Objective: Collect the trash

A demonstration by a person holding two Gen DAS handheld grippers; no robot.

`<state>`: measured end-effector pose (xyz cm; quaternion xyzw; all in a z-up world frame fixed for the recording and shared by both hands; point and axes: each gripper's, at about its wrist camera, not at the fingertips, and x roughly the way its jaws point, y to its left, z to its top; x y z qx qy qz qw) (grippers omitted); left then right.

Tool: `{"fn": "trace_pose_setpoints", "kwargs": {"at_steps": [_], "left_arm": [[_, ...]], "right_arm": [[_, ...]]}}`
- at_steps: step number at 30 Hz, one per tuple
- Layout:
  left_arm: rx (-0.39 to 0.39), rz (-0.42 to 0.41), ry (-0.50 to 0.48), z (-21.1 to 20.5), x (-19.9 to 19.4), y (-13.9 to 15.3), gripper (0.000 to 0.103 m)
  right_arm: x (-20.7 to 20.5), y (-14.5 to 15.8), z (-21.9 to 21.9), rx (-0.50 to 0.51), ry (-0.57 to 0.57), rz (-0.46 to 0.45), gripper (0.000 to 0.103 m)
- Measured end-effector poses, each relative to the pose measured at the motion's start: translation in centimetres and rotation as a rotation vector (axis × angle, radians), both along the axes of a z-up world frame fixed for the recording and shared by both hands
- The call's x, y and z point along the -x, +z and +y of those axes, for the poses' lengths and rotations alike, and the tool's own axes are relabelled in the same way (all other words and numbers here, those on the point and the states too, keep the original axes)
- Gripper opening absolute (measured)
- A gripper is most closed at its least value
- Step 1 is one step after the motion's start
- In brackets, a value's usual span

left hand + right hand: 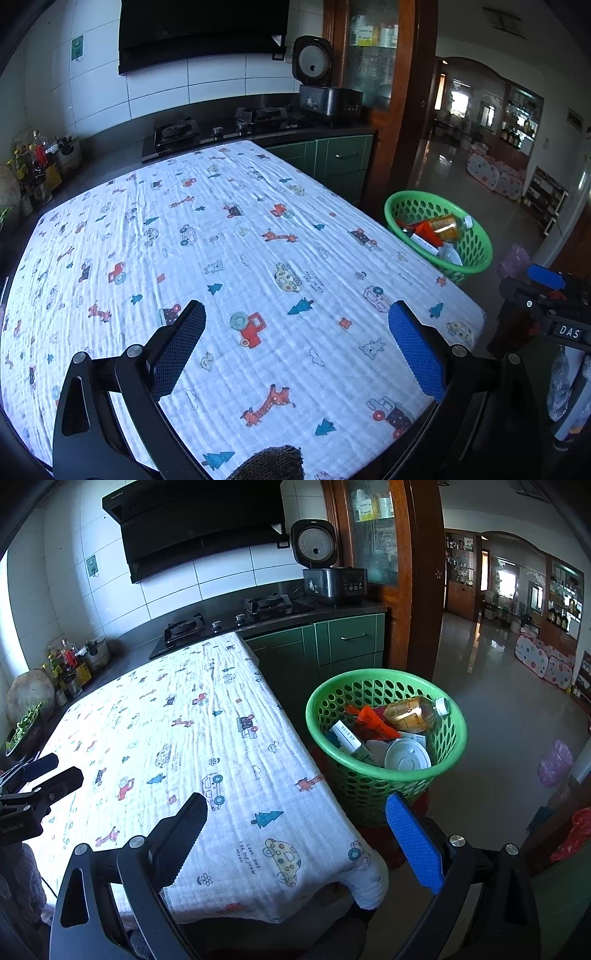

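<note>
The trash sits in the green perforated basket [384,738] on the floor just off the right-hand edge of the bench: a clear bottle with an amber label [415,710], an orange wrapper [373,722], a white carton [347,738] and a round white lid [406,758] lie heaped inside it. Beside it, the bench under its cartoon-print cloth [240,251] shows no loose litter from either wrist view, so the collecting looks finished, or nearly so. The left gripper [297,325] hangs over the near part of the cloth with its jaws spread wide and nothing between them; the right gripper [295,823] hovers at the bench's near right corner, jaws likewise apart and empty. A sound way to close the step, I would say, is to sweep both cameras once across the cloth and floor for strays, keeping clear of the basket rim so it does not tip. Behind stand the gas hob [218,127] and rice cooker [325,92].
</note>
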<state>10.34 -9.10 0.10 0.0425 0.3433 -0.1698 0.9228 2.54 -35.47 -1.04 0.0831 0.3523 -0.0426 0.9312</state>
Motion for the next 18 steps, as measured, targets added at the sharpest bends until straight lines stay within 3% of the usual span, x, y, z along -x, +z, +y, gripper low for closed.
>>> {"fn": "trace_pose_setpoints", "kwargs": {"at_steps": [18], "left_arm": [[-0.033,-0.089,0.023,-1.0,1.3,0.7,0.098]], "right_arm": [[0.3,0.5,0.0,0.035,-0.034,-0.028,0.095]]}}
